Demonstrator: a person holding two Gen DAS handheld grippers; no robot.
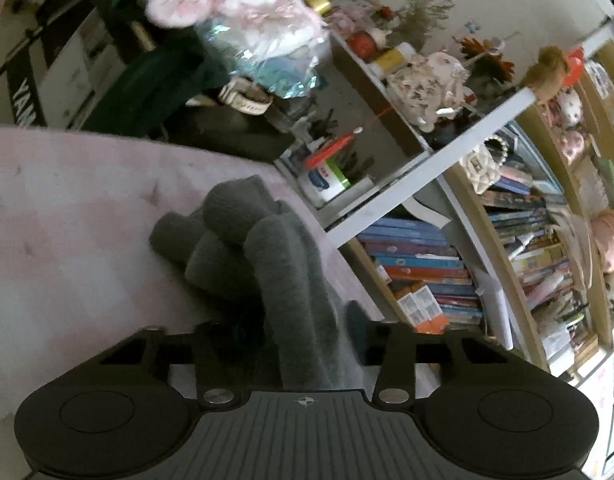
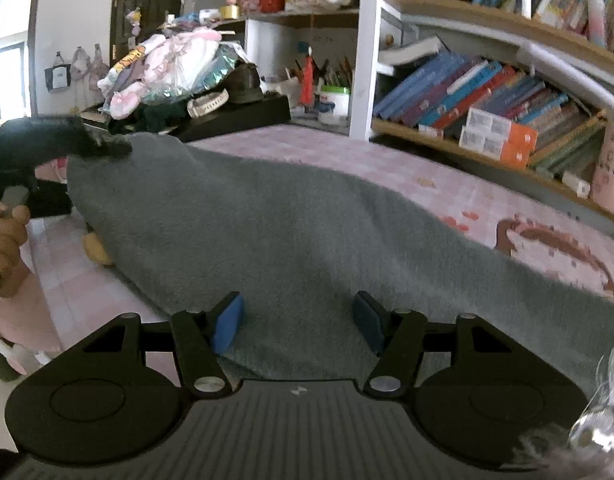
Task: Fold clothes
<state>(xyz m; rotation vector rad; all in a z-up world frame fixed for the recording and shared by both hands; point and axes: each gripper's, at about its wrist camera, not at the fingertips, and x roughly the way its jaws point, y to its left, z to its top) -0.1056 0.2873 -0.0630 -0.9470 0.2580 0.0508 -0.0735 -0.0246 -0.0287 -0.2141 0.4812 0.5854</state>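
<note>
On pink bed (image 2: 447, 184), gray garment (image 2: 287, 232), left gripper (image 1: 303, 332) clamped

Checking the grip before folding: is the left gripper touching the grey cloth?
Touching: the left wrist view shows grey cloth bunched between the left gripper fingers.

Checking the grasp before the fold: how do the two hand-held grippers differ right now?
The left hand-held gripper is clamped on a bunched end of the grey fleece garment; the right hand-held gripper is open, its blue pads apart over flat fleece. Both are over the pink bedspread.
</note>
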